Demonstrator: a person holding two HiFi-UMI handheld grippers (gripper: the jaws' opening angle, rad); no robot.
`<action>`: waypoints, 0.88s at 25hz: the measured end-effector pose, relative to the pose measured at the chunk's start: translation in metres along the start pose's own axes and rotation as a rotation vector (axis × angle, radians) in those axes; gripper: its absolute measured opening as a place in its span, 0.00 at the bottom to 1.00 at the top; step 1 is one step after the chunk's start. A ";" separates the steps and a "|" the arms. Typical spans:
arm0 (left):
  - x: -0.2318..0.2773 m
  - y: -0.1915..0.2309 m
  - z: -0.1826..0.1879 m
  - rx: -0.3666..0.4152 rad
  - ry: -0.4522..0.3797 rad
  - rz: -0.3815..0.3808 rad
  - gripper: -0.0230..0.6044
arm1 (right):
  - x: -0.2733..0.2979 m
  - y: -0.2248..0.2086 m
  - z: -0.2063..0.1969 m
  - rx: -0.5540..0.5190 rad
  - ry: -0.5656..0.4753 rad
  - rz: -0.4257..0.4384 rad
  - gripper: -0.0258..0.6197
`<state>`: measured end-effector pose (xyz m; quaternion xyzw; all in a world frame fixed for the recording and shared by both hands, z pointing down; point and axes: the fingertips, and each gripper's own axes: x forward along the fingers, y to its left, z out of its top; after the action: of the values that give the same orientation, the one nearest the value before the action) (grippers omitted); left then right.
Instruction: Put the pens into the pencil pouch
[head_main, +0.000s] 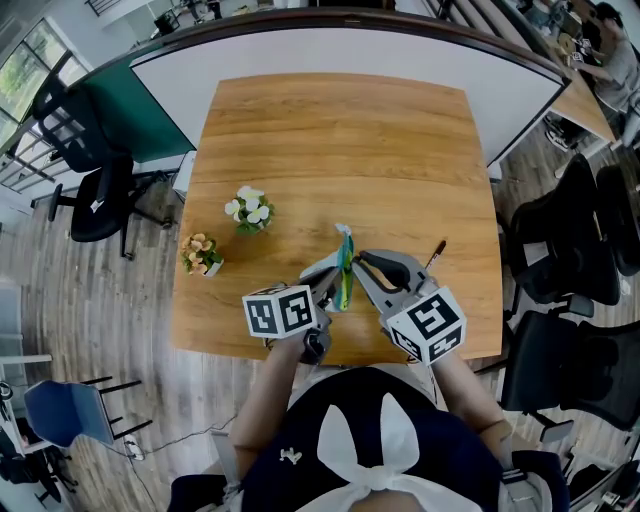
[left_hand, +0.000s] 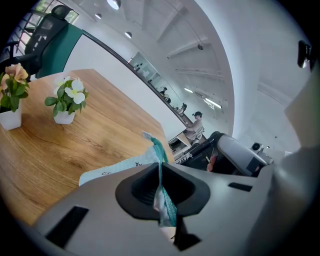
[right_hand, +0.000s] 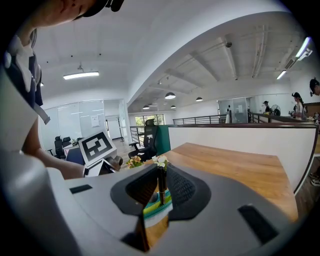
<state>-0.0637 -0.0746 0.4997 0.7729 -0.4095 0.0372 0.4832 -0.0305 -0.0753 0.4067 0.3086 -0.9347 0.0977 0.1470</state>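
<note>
Currently the pencil pouch (head_main: 345, 266) is held near the tabletop's (head_main: 330, 130) front edge, clamped along its top by the left hand-held gripper (head_main: 334, 278); a dark pen (right_hand: 161, 184) is gripped in the right hand-held gripper (head_main: 363, 263), just beside it.

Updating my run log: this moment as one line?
left tool: shut on pouch | right tool: shut on pen, at pouch | second pen: on table
</note>
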 end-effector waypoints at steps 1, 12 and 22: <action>0.000 0.000 0.000 0.002 0.002 0.000 0.10 | 0.001 0.000 -0.002 0.002 0.007 0.001 0.13; 0.001 -0.004 -0.002 0.003 0.007 -0.003 0.10 | 0.013 -0.005 -0.034 0.012 0.098 0.025 0.14; 0.006 -0.008 -0.004 0.005 0.019 -0.008 0.10 | 0.022 -0.012 -0.060 0.020 0.167 0.033 0.14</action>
<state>-0.0537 -0.0737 0.4986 0.7756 -0.4015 0.0436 0.4852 -0.0275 -0.0806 0.4715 0.2854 -0.9231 0.1348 0.2196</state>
